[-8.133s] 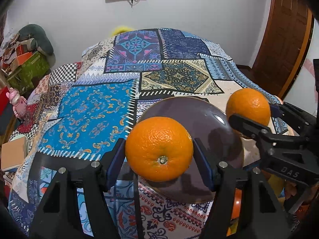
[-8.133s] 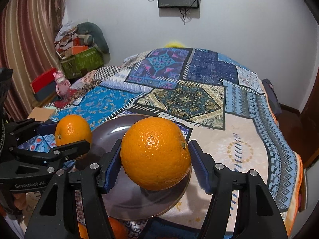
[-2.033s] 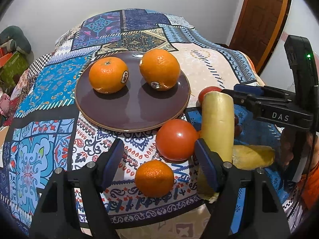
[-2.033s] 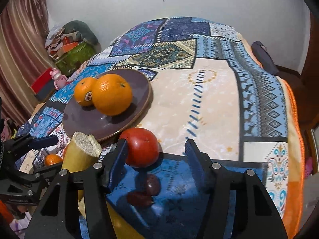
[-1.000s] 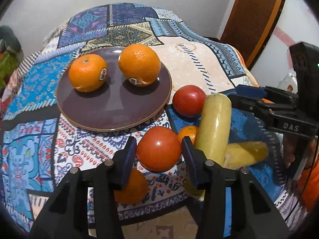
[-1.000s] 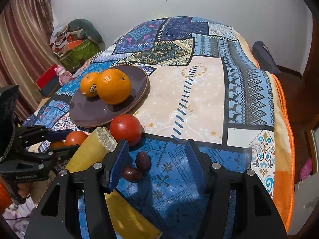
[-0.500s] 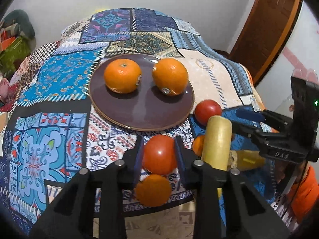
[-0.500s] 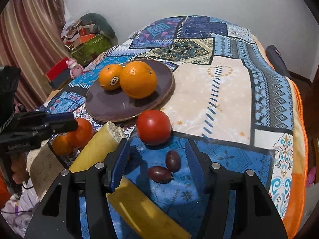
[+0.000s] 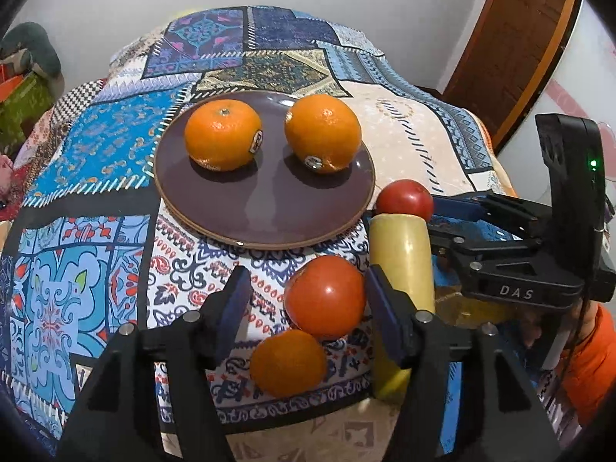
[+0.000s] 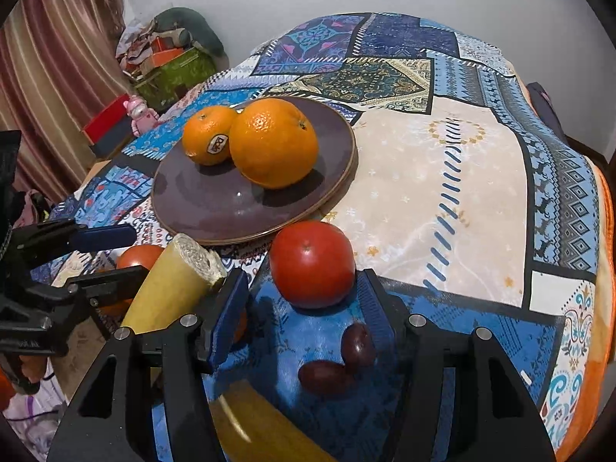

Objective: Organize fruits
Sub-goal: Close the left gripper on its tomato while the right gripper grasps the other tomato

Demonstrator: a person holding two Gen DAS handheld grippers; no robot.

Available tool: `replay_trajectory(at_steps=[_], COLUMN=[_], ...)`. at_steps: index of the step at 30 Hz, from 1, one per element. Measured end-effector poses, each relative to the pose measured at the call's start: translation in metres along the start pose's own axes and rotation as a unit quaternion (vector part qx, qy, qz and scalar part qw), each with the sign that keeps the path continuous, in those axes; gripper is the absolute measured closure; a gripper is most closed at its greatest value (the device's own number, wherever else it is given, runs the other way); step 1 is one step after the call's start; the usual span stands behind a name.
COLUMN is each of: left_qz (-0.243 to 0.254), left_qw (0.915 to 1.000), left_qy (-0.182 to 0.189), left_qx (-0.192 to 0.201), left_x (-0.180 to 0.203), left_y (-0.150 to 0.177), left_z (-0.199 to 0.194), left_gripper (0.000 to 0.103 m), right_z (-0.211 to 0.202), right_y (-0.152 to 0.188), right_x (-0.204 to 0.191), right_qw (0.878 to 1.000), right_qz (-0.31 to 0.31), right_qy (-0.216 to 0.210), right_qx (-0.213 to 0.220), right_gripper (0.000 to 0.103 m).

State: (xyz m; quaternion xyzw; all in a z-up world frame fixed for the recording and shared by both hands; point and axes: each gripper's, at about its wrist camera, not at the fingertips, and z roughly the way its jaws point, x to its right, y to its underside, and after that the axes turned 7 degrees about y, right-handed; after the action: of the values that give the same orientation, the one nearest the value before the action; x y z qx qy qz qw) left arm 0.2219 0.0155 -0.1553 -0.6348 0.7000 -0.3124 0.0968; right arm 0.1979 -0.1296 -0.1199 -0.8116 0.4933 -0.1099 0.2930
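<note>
A dark brown plate on the patterned bedspread holds two oranges. My left gripper is open, its jaws on either side of a red tomato by the bed's near edge, with a gap on the left side. A small orange lies just below it. My right gripper is open around a second tomato, apart from it on both sides. A yellow corn cob lies between the two tomatoes.
Two dark dates and a second yellow piece lie on the blue patch under my right gripper. The bed's near edge runs just below the fruit. Clutter and a curtain stand to the left, a wooden door to the right.
Half a second ago my left jaws were narrow around the tomato; now they stand wider apart and lower. My right gripper has moved forward so the second tomato sits between its jaws.
</note>
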Motion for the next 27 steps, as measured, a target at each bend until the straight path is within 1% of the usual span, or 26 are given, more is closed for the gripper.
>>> replay_trajectory(at_steps=[3, 5, 7, 10, 13, 18, 20, 24, 27], left_qz=[-0.005, -0.007, -0.010, -0.008, -0.003, -0.004, 0.000, 0.016, 0.018], left_qw=[0.9999, 0.9997, 0.9994, 0.9993, 0.9995, 0.9996, 0.9996, 0.9996, 0.9996], left_qy=[0.013, 0.019, 0.026, 0.025, 0.017, 0.013, 0.011, -0.005, -0.002], left_qx=[-0.007, -0.011, -0.019, -0.028, -0.028, -0.025, -0.026, -0.021, -0.022], left_x=[-0.001, -0.001, 0.000, 0.003, 0.007, 0.011, 0.013, 0.022, 0.024], left_y=[0.000, 0.001, 0.004, 0.007, 0.008, 0.004, 0.002, 0.000, -0.004], left_z=[0.004, 0.006, 0.010, 0.015, 0.018, 0.025, 0.026, 0.029, 0.032], left_gripper=[0.041, 0.039, 0.039, 0.039, 0.039, 0.039, 0.041, 0.046, 0.052], right_z=[0.003, 0.006, 0.008, 0.004, -0.001, -0.008, -0.010, -0.014, -0.016], right_y=[-0.003, -0.003, -0.002, 0.002, 0.006, 0.010, 0.011, 0.012, 0.013], right_x=[0.005, 0.008, 0.011, 0.011, 0.008, 0.012, 0.015, 0.019, 0.022], right_qw=[1.000, 1.000, 1.000, 0.999, 1.000, 1.000, 1.000, 1.000, 0.999], right_qz=[0.009, 0.015, 0.022, 0.028, 0.020, 0.020, 0.024, 0.028, 0.031], right_qy=[0.000, -0.001, -0.016, -0.013, -0.002, 0.004, 0.003, 0.006, 0.008], right_qx=[-0.003, -0.009, -0.015, -0.008, 0.001, 0.007, 0.008, 0.012, 0.014], right_gripper=[0.047, 0.049, 0.060, 0.060, 0.060, 0.060, 0.060, 0.060, 0.060])
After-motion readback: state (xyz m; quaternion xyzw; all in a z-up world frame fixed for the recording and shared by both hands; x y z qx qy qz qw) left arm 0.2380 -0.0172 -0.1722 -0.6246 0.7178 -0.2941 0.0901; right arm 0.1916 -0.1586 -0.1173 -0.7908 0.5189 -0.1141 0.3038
